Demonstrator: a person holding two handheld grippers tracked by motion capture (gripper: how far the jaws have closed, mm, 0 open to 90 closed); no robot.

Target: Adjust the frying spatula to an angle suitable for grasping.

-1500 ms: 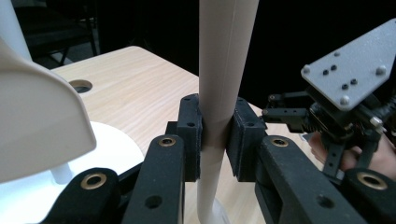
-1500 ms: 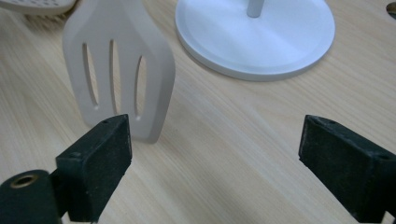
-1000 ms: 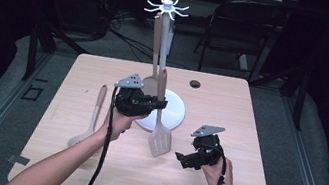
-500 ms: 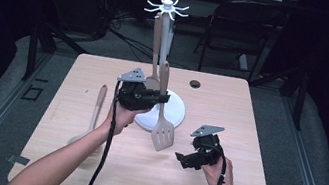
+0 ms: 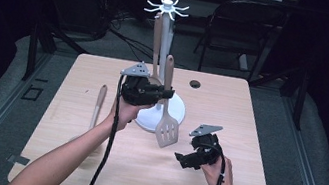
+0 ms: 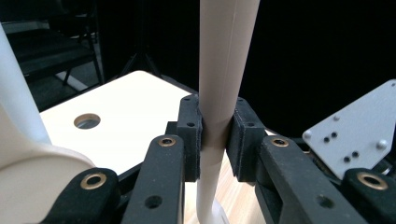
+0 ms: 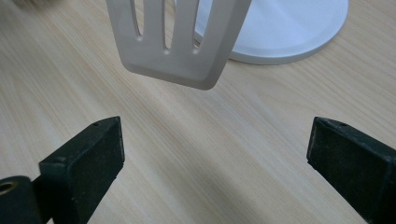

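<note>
**Slotted turner held upright beside the utensil stand**

Widest in the high view: a light wooden rectangular table [image 5: 90, 161], with a small dark round hole [image 5: 195, 84] near its far edge. Standing on it just past the middle, a white utensil stand with a round flat base [image 5: 177, 112], a tall post and a ring of hooks [image 5: 167, 8] on top. Hanging from one of those hooks, a brown long-handled wooden utensil [image 5: 156, 40], straight down along the post.

Lifted clear of the table in front of the base: a beige slotted turner with a long tapered handle [image 5: 166, 129], upright, blade down, handle end up beside the post. Clamped on its handle about halfway up, the left gripper [image 5: 165, 92], black, with a grey plate on top; in the left gripper view both pads [image 6: 191, 135] pressed flat against the pale handle [image 6: 224, 70], jaws narrow.

Lower and to the right, near the table's near edge, the right gripper [image 5: 182, 159], aimed toward the turner's blade. In the right gripper view, jaws standing wide apart with bare wood between them, the slotted blade [image 7: 177, 42] hanging just ahead and the stand's base [image 7: 289, 32] behind it.

Lying flat on the table's left part, well apart from the stand: a wooden-handled spoon [image 5: 99, 102].
</note>
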